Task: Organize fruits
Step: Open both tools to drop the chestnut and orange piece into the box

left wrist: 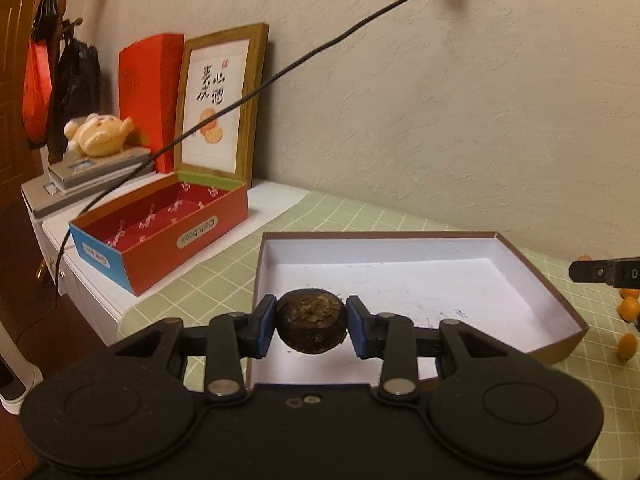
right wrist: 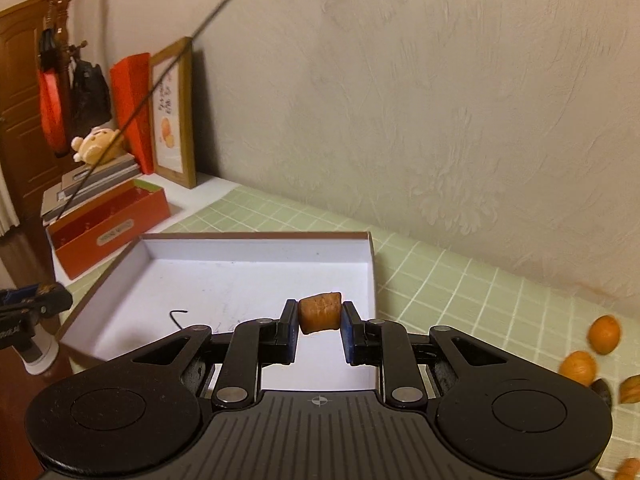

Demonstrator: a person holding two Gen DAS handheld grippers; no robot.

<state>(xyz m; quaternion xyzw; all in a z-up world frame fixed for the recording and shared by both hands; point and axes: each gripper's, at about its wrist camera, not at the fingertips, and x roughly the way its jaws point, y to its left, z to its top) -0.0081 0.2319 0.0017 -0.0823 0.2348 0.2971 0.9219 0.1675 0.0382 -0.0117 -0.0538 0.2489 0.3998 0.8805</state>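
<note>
Two tongs are loaded as I look along them. Far left, a coat rack (left wrist: 52, 60) hangs red and black bags beside a brown door (right wrist: 18, 80). Next comes a plush bear (left wrist: 98, 134) on grey books (left wrist: 88, 178), a red carton (left wrist: 150, 100), a framed print (left wrist: 218, 102), and an open red box (left wrist: 160, 232) on the white end of the worktop (left wrist: 276, 200). A green checked cloth (right wrist: 460, 280) covers the rest, against a textured beige wall (left wrist: 440, 80).

My left tongs (left wrist: 311, 326) pinch a dark round fruit (left wrist: 311, 326) over the near edge of the white tray (left wrist: 400, 248). My right tongs (right wrist: 320, 316) grip a small orange fruit (right wrist: 320, 312) above the tray's right side. Loose orange fruits (right wrist: 604, 334) lie on the cloth, far right.
</note>
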